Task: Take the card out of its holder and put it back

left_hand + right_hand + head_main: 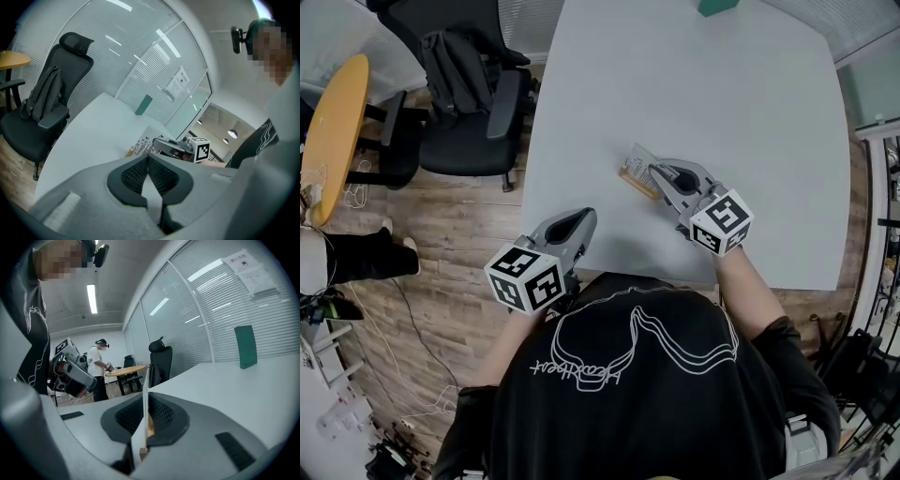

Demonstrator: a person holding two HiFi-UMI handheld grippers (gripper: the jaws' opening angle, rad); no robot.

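Note:
A white printed card stands on edge over a small wooden holder near the table's front middle. My right gripper is shut on the card. In the right gripper view the card runs edge-on between the pads, with the wooden holder just below it. I cannot tell whether the card sits in the slot. My left gripper hangs at the table's front edge, apart from the card, its pads closed together on nothing. The left gripper view shows the card and the right gripper ahead.
The white table has a green block at its far edge. A black office chair with a backpack stands left of the table, and a yellow round table further left. A person stands by it.

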